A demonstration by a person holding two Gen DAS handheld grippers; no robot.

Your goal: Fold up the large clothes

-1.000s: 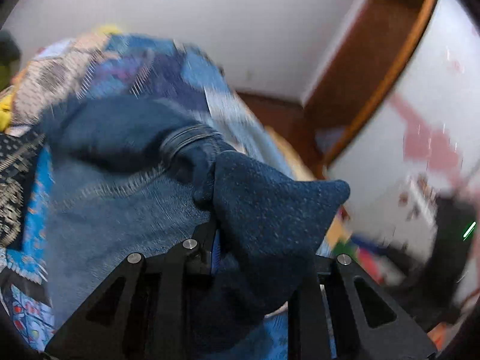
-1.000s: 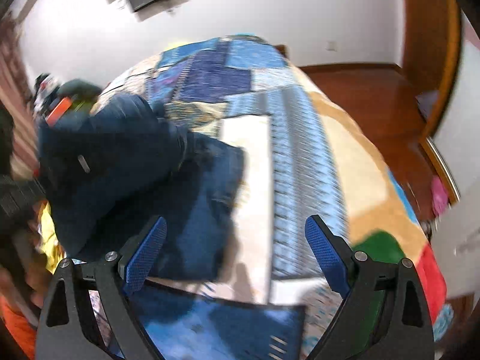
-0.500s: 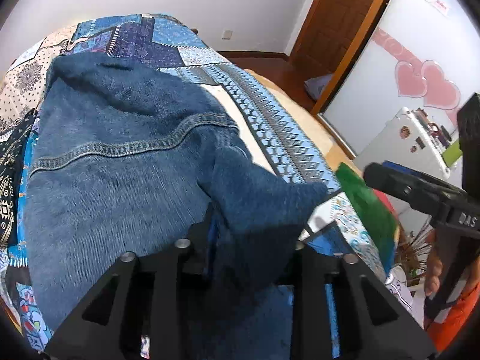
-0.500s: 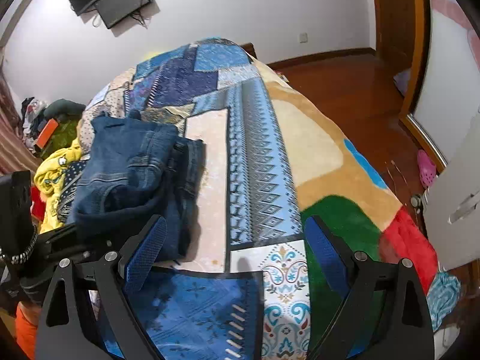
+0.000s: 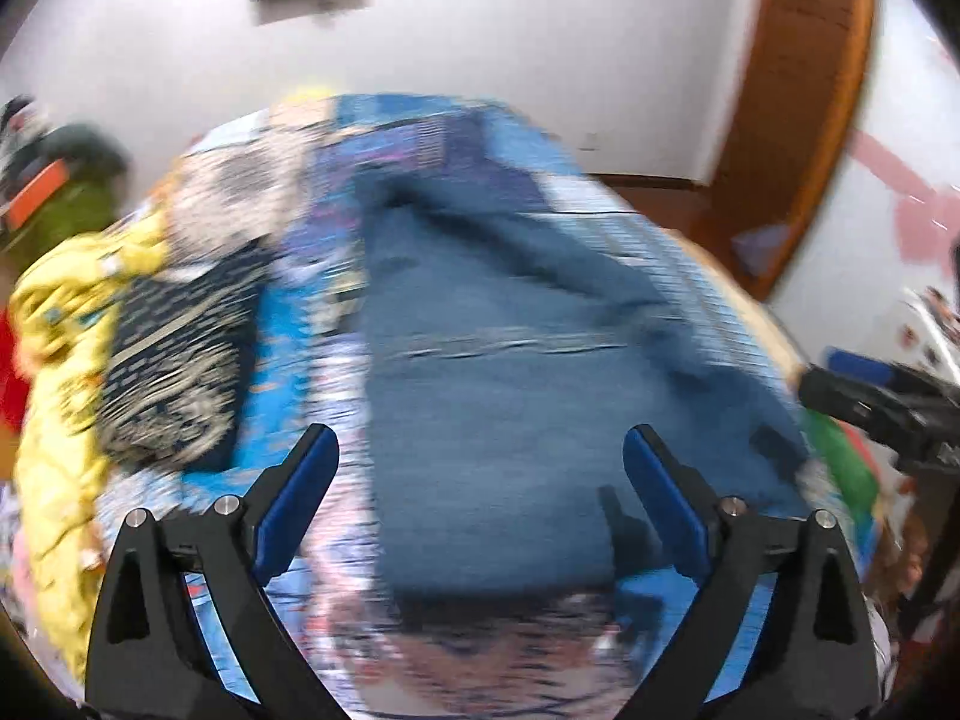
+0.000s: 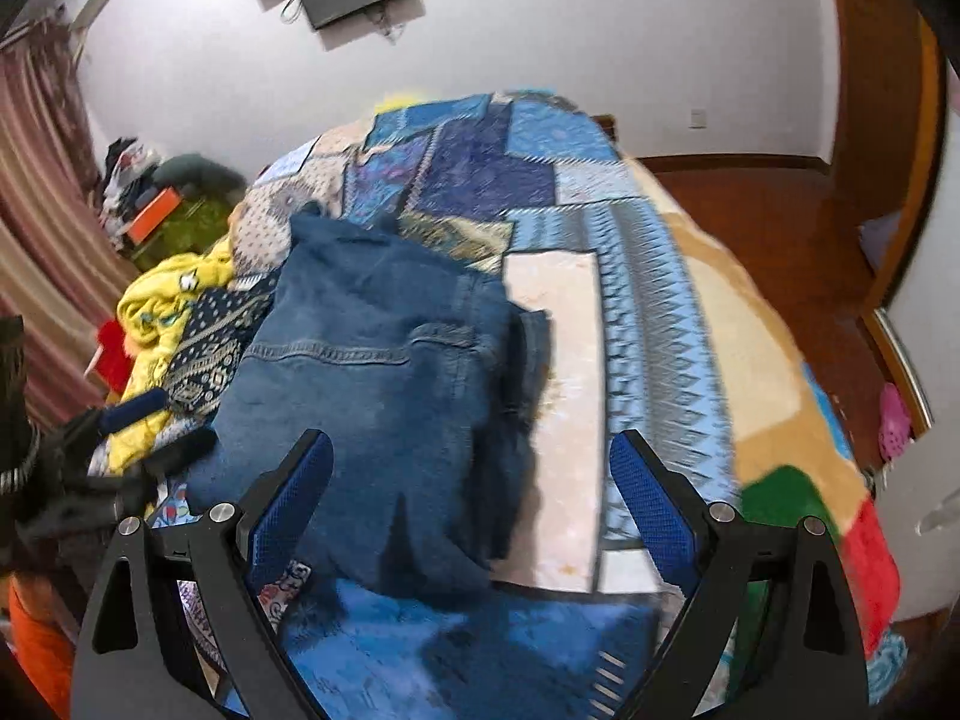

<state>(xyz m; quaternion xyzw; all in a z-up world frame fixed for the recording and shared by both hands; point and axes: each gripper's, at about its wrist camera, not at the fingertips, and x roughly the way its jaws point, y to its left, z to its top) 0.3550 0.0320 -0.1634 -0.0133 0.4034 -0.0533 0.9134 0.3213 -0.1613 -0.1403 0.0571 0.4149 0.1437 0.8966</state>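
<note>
A folded blue denim garment (image 6: 384,372) lies on a bed covered by a patchwork blanket of blue, cream and tan panels (image 6: 648,312). In the right wrist view it sits left of the bed's middle, its stitched seam running across the top fold and a darker layer showing along its right edge.

The left gripper (image 5: 480,480) hangs above the denim with its jaws spread wide; they have just been opening, and nothing is between the blue pads, which stand clear of the cloth. The denim fills the space ahead of and beneath this gripper, from between the fingers up toward the far end of the bed. This view is smeared by motion, so the cloth's folds are hard to read there.

The right gripper (image 6: 471,474) also has its jaws spread apart and holds nothing. The near end of the garment lies between and just beyond its fingers, more toward the left finger, with bare blanket under the right one.

Beside the denim, on its left, lie a dark navy patterned cloth (image 6: 207,348) and a crumpled yellow garment (image 6: 156,306).
</note>
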